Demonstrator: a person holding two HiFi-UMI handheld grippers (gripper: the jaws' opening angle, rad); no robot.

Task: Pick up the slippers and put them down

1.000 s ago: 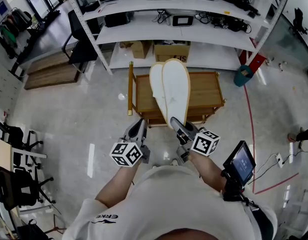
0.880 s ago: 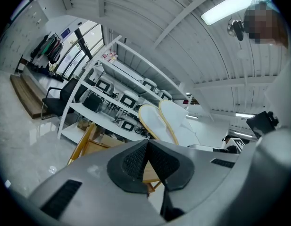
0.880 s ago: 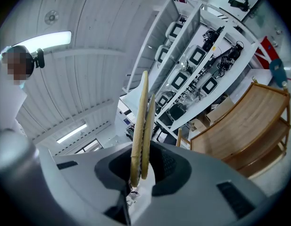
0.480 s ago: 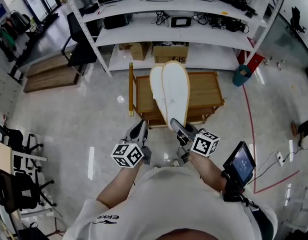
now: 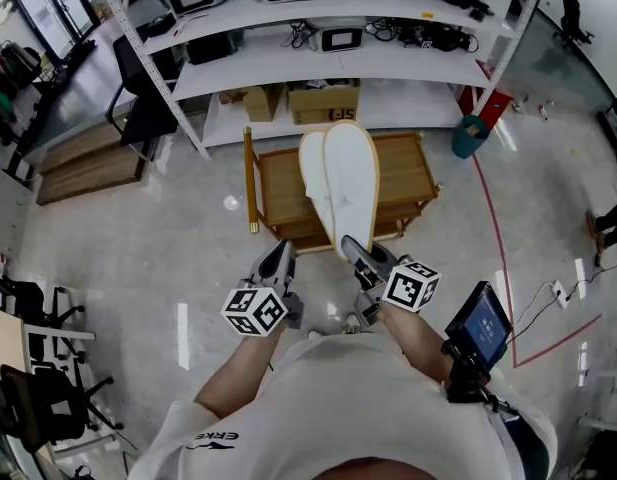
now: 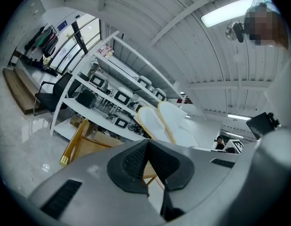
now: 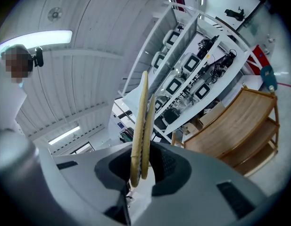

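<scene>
Head view: the right gripper (image 5: pixel 353 252) has its jaws clamped on one end of a pair of white slippers (image 5: pixel 343 180), held level. Beside it, the left gripper (image 5: pixel 277 259) has its jaws together and empty.

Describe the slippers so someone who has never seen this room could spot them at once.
Find the tall white shelving along the back, then the low wooden rack on the floor before it. Seen against that rack, the right gripper clamps a pair of slippers by one end. They are the only pale, flat, tan-edged ovals there, pressed together.
</scene>
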